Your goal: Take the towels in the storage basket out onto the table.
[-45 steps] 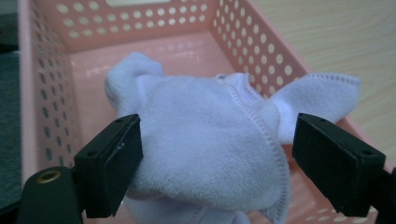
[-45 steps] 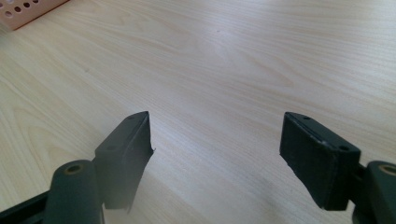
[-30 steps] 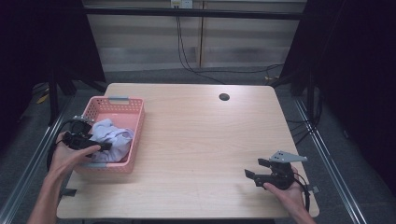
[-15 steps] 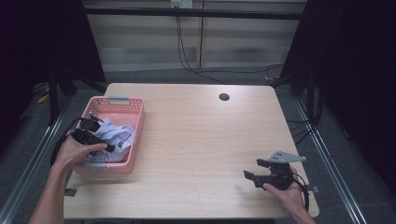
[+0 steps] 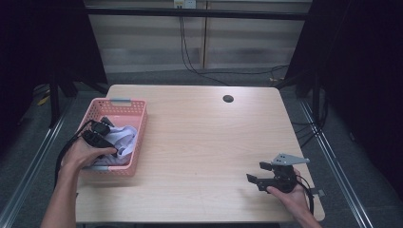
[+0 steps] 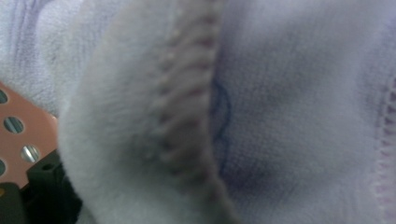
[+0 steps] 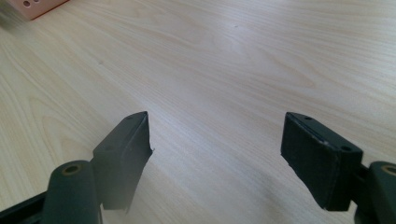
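- White cloth [image 5: 119,140] lies crumpled in pink basket [image 5: 138,137] at tabletop [image 5: 199,142] left edge; no clear long axis; stitched hem [image 6: 187,93] fills left gripper view close-up.
- Left gripper [image 5: 100,132] is down in the basket, pointing away from the person, against the cloth; jaw state: cannot tell.
- Right gripper [image 5: 256,173] rests low at near right, pointing left; jaws spread wide, holding nothing.

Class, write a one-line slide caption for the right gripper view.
Right gripper, black jaws wide apart, over the bare light wooden table; pink perforated plastic basket at far corner.
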Tool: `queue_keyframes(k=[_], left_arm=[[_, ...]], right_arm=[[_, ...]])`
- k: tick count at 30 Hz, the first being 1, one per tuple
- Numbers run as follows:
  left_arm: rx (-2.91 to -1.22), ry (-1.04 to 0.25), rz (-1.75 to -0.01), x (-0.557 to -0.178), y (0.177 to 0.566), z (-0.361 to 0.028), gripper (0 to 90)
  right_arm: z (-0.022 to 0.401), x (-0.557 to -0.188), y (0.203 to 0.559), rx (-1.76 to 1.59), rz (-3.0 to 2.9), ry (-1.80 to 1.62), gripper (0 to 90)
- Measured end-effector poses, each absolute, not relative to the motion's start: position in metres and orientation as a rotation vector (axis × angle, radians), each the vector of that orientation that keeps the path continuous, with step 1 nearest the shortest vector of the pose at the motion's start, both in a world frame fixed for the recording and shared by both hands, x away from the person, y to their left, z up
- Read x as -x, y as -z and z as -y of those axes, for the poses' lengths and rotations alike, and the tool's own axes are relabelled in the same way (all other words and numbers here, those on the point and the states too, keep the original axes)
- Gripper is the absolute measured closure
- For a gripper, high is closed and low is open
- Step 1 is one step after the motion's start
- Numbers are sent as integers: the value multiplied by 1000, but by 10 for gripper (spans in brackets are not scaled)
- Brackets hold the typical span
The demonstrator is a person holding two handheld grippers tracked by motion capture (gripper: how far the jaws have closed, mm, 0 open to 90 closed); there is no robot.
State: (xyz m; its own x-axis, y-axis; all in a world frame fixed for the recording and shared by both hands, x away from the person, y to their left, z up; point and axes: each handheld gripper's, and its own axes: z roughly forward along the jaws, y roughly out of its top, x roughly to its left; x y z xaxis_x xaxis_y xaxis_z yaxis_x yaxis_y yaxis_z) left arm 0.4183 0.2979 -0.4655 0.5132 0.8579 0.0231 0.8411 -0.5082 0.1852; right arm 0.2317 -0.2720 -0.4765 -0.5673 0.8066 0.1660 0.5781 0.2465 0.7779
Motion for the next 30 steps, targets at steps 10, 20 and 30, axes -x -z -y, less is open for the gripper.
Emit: queue_keyframes(k=[10, 20, 30], left_arm=[[-2462, -171, -1515, -416, 457, -314, 283], [-2426, -161, -1473, -410, 448, -319, 512], [-2311, -127, -1492, -407, 442, -328, 554]], right_arm=[[273, -229, 474, -1281, -2246, -1236, 240], [273, -232, 474, -1296, -2237, -1228, 240], [274, -231, 474, -1298, -2236, -1228, 239]])
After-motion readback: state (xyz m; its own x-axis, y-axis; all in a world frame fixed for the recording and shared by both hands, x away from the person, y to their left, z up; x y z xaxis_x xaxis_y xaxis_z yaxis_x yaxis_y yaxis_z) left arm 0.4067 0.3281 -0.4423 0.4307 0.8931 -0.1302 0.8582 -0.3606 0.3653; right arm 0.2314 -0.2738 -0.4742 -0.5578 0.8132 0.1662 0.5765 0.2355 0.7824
